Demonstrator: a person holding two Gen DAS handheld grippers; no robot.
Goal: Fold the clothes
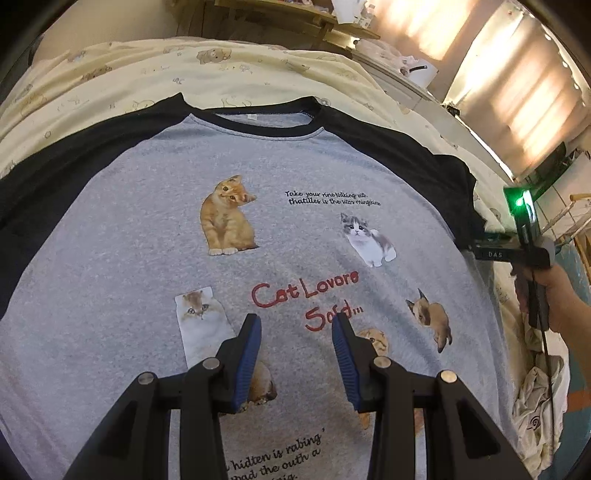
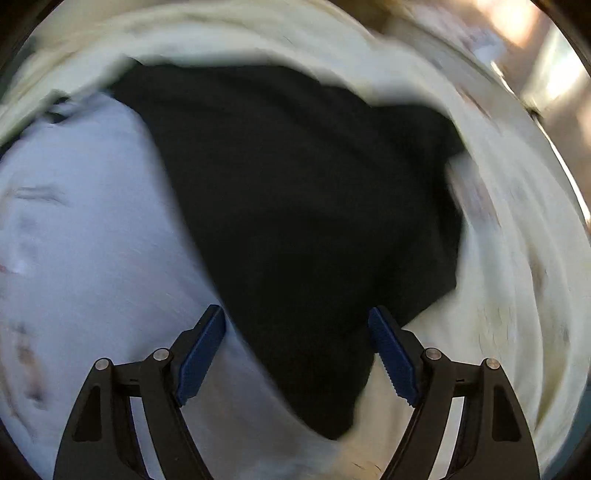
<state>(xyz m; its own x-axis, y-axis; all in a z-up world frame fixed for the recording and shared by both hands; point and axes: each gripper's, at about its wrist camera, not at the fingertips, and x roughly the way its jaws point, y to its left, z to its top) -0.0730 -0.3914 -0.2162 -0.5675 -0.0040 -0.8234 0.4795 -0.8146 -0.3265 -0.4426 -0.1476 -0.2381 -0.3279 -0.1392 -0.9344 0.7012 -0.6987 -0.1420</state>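
Note:
A grey T-shirt with black raglan sleeves and printed cats lies flat, front up, on a cream bedsheet. My left gripper is open and empty, hovering over the shirt's lower chest by the red lettering. My right gripper is open and empty above the shirt's black right sleeve; that view is motion-blurred. The right gripper's body and the hand holding it show at the right edge of the left wrist view, beside the sleeve.
A crumpled white garment lies at the bed's right side. Wooden shelves and a sunlit curtain stand behind the bed. Cream sheet surrounds the sleeve in the right wrist view.

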